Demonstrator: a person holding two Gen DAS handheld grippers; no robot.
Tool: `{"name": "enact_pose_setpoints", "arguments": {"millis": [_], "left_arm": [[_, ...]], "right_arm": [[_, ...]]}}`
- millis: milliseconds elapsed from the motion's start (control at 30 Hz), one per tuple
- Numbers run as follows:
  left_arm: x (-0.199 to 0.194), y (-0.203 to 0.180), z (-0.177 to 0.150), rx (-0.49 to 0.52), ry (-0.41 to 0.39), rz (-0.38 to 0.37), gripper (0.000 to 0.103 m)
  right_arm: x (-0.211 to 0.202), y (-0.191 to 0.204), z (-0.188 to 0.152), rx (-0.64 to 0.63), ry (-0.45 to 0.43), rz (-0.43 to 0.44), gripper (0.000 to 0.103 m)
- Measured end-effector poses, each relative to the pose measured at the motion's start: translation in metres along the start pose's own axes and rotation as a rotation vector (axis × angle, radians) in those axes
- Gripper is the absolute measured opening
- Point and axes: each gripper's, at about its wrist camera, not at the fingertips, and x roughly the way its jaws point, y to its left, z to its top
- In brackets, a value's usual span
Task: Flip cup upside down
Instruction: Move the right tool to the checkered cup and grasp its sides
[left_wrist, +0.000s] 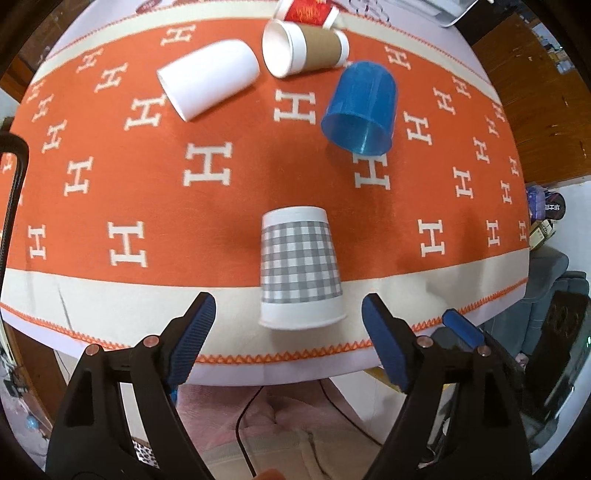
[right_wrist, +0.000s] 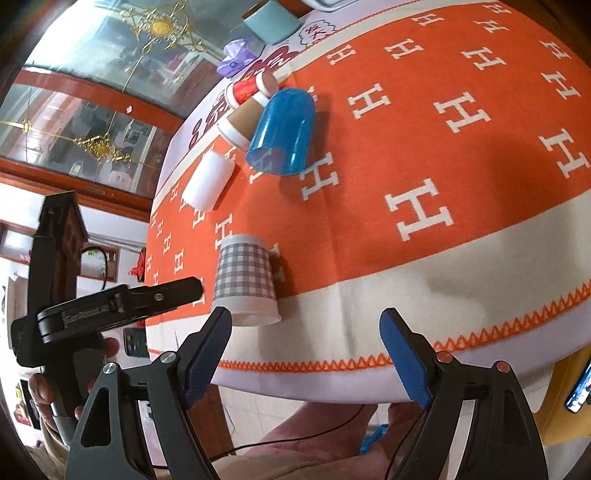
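left wrist view looked down along the left gripper (left_wrist: 288, 339), whose blue-padded fingers (left_wrist: 192, 339) were spread wide and held nothing. between and just past their tips stood the checked cup (left_wrist: 300, 267), mouth down, on the cream border of the table (left_wrist: 110, 314) near its front edge. neither pad touched it.

farther back on the orange cloth, a blue cup (left_wrist: 362, 107) was tipped with its open mouth toward the front edge; whether it rested fully on the cloth could not be told. a white cup (left_wrist: 208, 79) lay on its side toward the back left, and a brown-sleeved cup (left_wrist: 306, 48) lay on its side near the back edge, with a red cup (left_wrist: 306, 9) just behind it.

right wrist view showed the right gripper (right_wrist: 306, 350) level with the table's front edge, its fingers (right_wrist: 207, 354) likewise spread wide and empty. its left finger sat just beside the rim of the checked cup (right_wrist: 245, 278), though contact could not be judged. the left gripper (right_wrist: 122, 304) reached in from the left side, one dark finger pointing at the cup's side, with the person's left hand (right_wrist: 40, 391) wrapped on its handle below. the blue cup (right_wrist: 282, 133), white cup (right_wrist: 208, 181), brown-sleeved cup (right_wrist: 242, 120) and red cup (right_wrist: 245, 90) clustered toward the far left edge.
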Motion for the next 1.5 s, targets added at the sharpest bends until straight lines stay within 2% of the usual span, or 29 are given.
{"name": "enact_pose_setpoints", "arguments": {"millis": [233,300,433,633,967,1500], "left_arm": [[-0.025,0.034,-0.017,0.002,-0.082,0.069,0.079],[-0.024,0.045,-0.02,-0.014,-0.088,0.062,0.078],[-0.016,0.071,-0.021,-0.055,-0.073,0.036,0.065],[0.001,0.095,-0.022,-0.082,-0.074,0.02,0.064],[0.027,0.119,-0.014,-0.087,-0.112,-0.002,0.065],[0.051,0.129,-0.005,-0.028,-0.121,0.054,0.065]], "right_arm": [[0.013,0.024,0.003,-0.047,0.076,0.027,0.084],[0.016,0.031,0.005,-0.057,0.099,0.032,0.084],[0.027,0.048,0.013,-0.084,0.141,0.026,0.084],[0.05,0.071,0.03,-0.098,0.202,-0.001,0.084],[0.092,0.091,0.057,-0.107,0.27,-0.088,0.084],[0.132,0.098,0.062,-0.109,0.322,-0.159,0.084]]}}
